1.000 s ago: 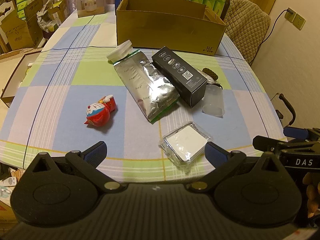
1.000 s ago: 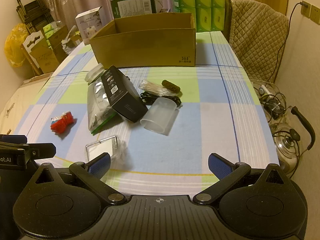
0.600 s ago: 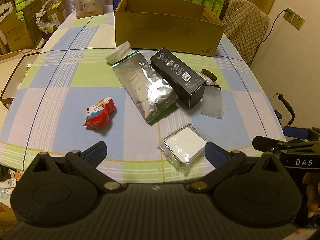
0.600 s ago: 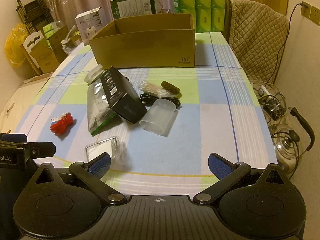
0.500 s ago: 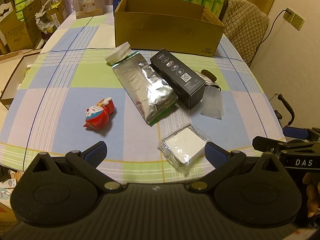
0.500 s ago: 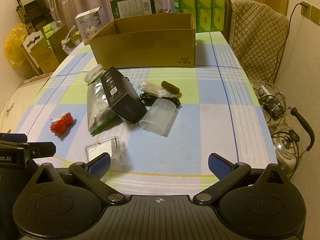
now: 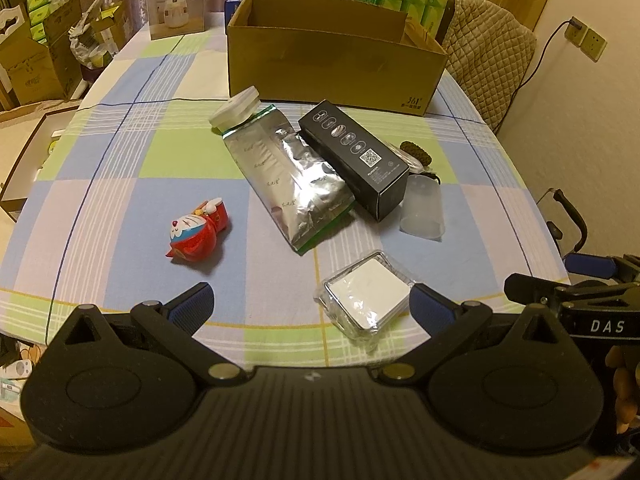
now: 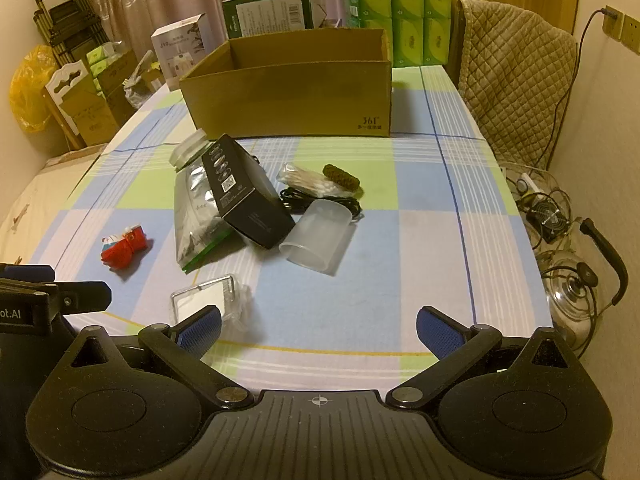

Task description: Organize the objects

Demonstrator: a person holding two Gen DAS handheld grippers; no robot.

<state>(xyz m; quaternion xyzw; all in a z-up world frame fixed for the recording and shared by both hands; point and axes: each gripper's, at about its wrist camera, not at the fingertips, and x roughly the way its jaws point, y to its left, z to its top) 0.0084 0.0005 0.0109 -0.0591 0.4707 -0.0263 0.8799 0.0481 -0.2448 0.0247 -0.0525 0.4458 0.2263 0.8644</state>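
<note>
Left gripper and right gripper hover spread, holding nothing, over the counter near the wrapped white box.

Home dining room, checked tablecloth, quilted chair cover, stacked tissue packs

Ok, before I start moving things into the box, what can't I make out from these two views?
- Cardboard box floor: hidden by its front wall, both views.
- Cable: its ends run behind the clear cup, right view.
- Black carton print: too small.
- Foil pouch: carton hides its right edge.
- Left tool, right tool: open, empty.
</note>
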